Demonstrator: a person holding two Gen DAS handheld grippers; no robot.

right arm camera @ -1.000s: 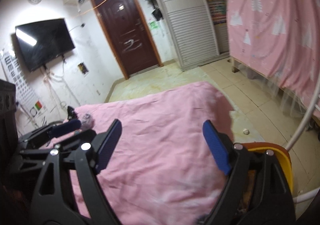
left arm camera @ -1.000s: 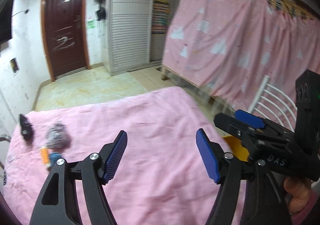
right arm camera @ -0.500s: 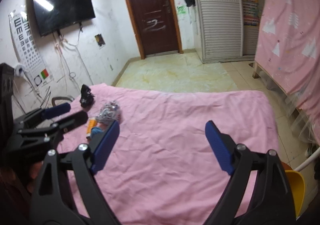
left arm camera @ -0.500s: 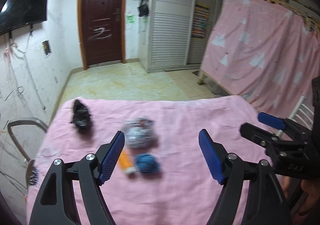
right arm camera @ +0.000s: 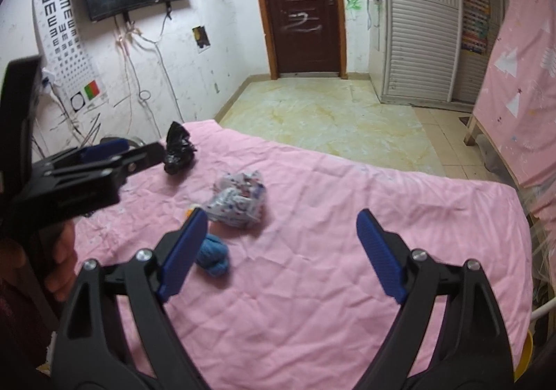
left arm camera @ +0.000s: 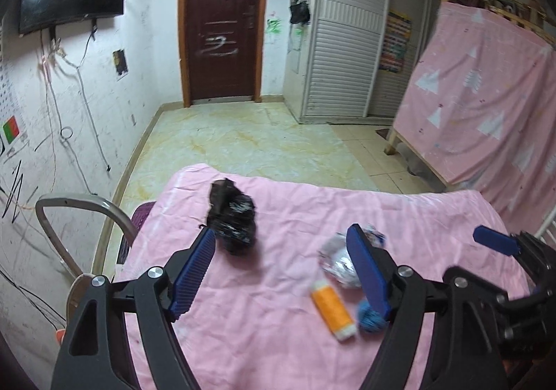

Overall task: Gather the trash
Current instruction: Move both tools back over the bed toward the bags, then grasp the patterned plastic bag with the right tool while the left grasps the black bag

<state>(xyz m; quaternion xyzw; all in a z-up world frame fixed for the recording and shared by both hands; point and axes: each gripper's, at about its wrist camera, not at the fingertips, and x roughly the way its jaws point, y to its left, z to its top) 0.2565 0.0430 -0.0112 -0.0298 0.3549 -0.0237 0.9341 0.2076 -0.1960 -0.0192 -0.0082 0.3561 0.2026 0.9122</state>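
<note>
On the pink-covered table [left arm camera: 285,338] lie a crumpled black bag [left arm camera: 232,221], a crumpled silvery wrapper [left arm camera: 336,259], an orange tube [left arm camera: 333,310] and a blue ball of crumpled stuff [left arm camera: 370,317]. My left gripper [left arm camera: 283,273] is open and empty, just short of the black bag, which sits by its left finger. In the right wrist view the black bag [right arm camera: 178,150], the wrapper [right arm camera: 239,200] and the blue ball [right arm camera: 212,256] show. My right gripper [right arm camera: 278,254] is open and empty above the cloth, right of the blue ball. The orange tube is mostly hidden there.
A metal-framed chair [left arm camera: 80,216] stands at the table's left edge. A yellow bin [right arm camera: 523,355] peeks out at the table's right. A pink-draped frame [left arm camera: 486,105] stands to the right. Tiled floor [left arm camera: 243,140] lies beyond the table, up to a dark door [left arm camera: 222,18].
Both grippers have swung left across the table. The trash items have come from the far left toward the middle of both views. Both stay open.
</note>
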